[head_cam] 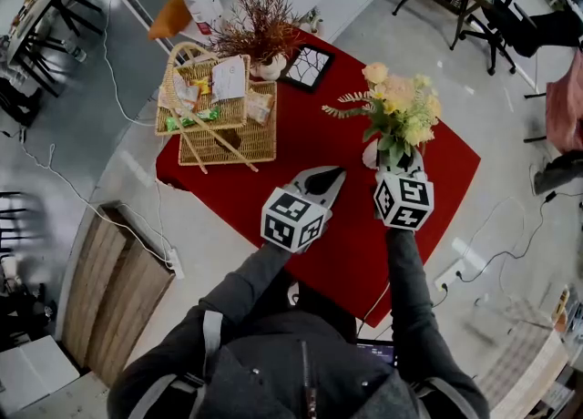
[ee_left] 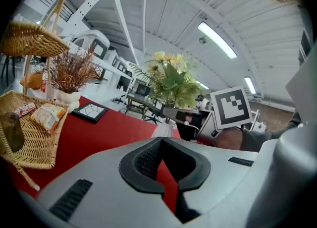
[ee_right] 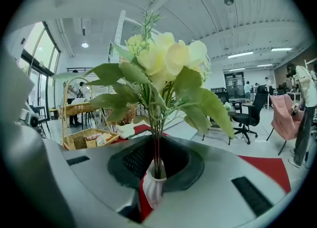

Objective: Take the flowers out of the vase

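Observation:
A bunch of pale yellow flowers (head_cam: 396, 103) with green leaves stands in a small white vase (head_cam: 372, 155) on the red tablecloth (head_cam: 301, 144). My right gripper (head_cam: 401, 164) is at the vase. In the right gripper view the ribbed vase (ee_right: 154, 185) sits in the hollow between the black pads, with my right gripper (ee_right: 157, 147) shut on it and the stems and flowers (ee_right: 166, 61) rising straight out of it. My left gripper (head_cam: 326, 178) hangs over the cloth just left of the vase, shut and holding nothing. From the left gripper view (ee_left: 161, 142) the flowers (ee_left: 171, 78) lie ahead.
Two wicker baskets (head_cam: 219, 107) with snack packets sit at the table's far left. Behind them stand a dried red-brown plant in a white pot (head_cam: 260, 39) and a black framed tile (head_cam: 307, 66). A wooden board (head_cam: 109, 290) lies on the floor at left; chairs stand around.

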The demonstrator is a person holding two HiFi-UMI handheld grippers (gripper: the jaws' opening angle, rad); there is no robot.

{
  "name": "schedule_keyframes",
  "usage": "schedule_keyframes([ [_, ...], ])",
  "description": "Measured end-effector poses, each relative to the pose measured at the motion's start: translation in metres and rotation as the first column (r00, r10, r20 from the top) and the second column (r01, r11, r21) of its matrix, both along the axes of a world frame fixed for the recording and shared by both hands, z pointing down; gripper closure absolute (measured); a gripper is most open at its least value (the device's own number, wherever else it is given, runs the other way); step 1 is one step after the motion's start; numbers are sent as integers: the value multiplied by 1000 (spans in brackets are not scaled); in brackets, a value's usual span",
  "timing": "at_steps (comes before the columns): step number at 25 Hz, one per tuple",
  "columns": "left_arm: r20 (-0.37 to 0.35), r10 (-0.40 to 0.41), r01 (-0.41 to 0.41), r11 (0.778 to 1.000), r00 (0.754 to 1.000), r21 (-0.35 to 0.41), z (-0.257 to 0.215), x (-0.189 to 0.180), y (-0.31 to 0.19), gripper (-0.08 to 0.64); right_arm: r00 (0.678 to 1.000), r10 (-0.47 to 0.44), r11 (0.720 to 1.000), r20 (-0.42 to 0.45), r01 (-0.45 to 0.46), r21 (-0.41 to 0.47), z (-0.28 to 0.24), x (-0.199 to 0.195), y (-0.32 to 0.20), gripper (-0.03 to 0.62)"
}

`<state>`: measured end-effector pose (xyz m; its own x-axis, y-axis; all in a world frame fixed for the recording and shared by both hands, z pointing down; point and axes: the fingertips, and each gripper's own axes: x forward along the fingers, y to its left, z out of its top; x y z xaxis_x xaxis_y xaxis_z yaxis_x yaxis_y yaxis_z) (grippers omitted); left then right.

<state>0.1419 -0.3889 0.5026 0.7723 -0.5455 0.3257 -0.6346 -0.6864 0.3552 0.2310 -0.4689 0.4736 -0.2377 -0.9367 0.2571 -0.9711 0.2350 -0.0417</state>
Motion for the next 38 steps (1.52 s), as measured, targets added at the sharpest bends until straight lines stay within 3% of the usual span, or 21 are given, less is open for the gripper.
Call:
schedule_keyframes([
  [21,-34,4,-3,1000,999,13,-12,-2,10,552,998,47,992,38,-51,119,-54,16,7,552],
  [38,-45,3,-1,999,999,49,-25,-16,27,552,996,52,950,70,-71,304,-144,8,34,552],
])
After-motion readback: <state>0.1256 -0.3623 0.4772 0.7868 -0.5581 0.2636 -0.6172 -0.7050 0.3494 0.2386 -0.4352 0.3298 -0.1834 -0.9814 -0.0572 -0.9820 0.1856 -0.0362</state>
